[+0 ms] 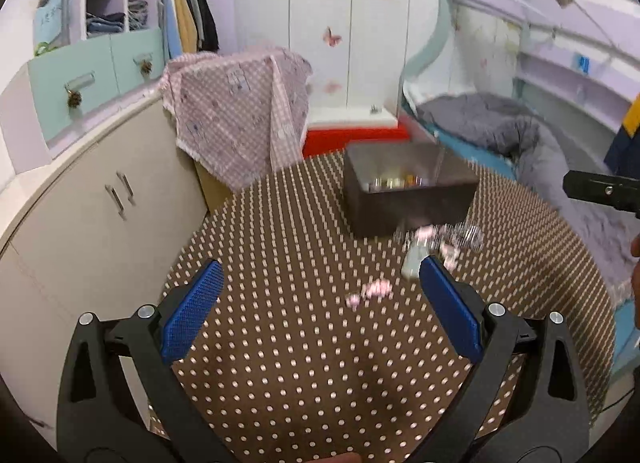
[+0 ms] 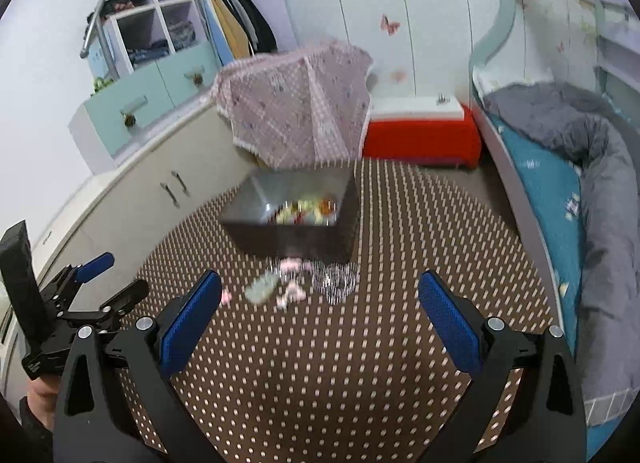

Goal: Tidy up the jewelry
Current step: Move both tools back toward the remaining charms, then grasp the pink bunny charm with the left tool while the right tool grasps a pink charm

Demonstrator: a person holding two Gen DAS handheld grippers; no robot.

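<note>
Table: a round top under a brown cloth with pale dots (image 1: 280, 363).
Box: a dark open box (image 1: 404, 191) sits on the far side of the table, small bright pieces blurred inside.
Loose jewelry: a blurred scatter of pink and silvery pieces (image 2: 304, 283) lies on the cloth just in front of the box.
Left gripper (image 1: 320, 283): blue pads spread wide, nothing between them, above the cloth near the scatter.
Right gripper (image 2: 320, 295): pads wide apart, empty, facing the scatter.

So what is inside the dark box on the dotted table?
The dark box holds small colourful pieces heaped at one end; blur keeps them unidentifiable. Its near wall hides the rest of the floor.
</note>
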